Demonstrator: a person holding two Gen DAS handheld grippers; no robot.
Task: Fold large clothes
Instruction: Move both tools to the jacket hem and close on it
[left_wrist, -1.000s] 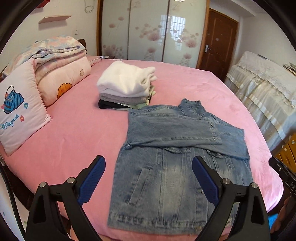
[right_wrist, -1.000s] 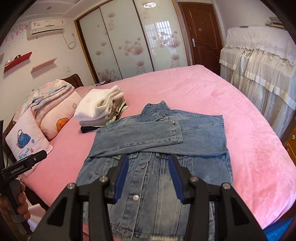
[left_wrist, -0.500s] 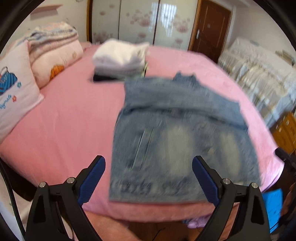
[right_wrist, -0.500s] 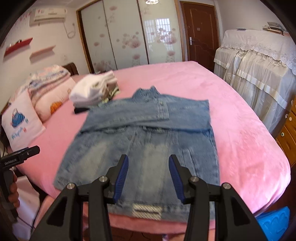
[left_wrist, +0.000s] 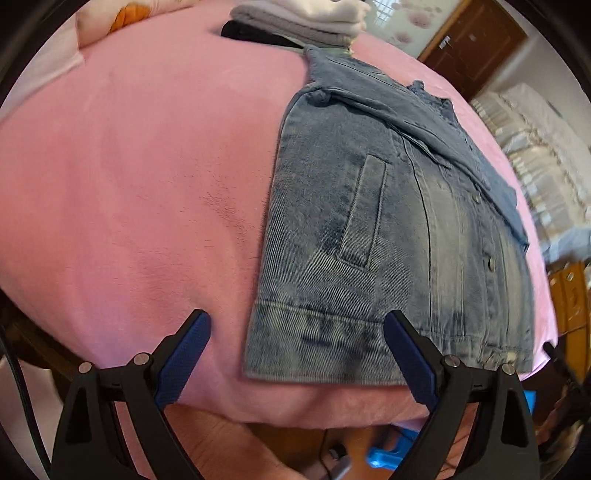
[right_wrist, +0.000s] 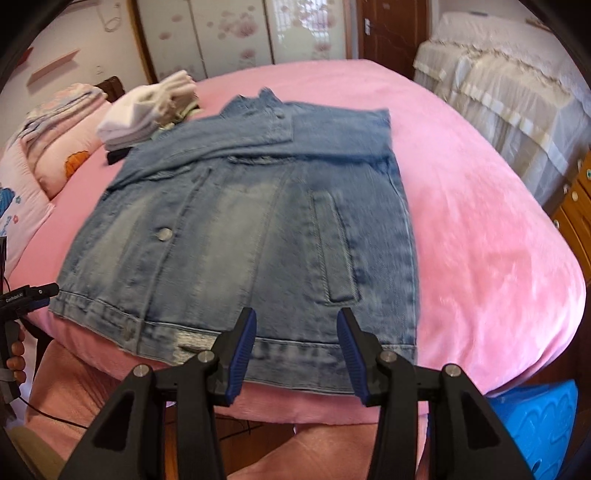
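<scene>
A blue denim jacket (left_wrist: 388, 221) (right_wrist: 258, 221) lies flat, front up, on the pink bed (left_wrist: 129, 184) (right_wrist: 480, 221). Its sleeves are folded across the chest and its hem lies along the near edge. My left gripper (left_wrist: 295, 328) is open wide, low over the hem's left corner, with nothing pressed between its blue pads. My right gripper (right_wrist: 296, 325) is open about halfway, just above the hem near the right pocket, and holds nothing. A hand (right_wrist: 16, 354) carrying the left tool shows at the left edge of the right wrist view.
A stack of folded clothes (left_wrist: 306, 18) (right_wrist: 147, 110) sits beyond the jacket's collar. Pillows and a quilt (right_wrist: 55, 155) lie at the far left. Cloth-covered furniture (right_wrist: 498, 92) and wooden drawers (right_wrist: 576, 206) stand to the right. A blue plastic object (right_wrist: 535, 424) is on the floor.
Both grippers have dropped and tilted down toward the jacket's hem at the bed's near edge. The jacket has stayed put and neither jaw opening has changed.
</scene>
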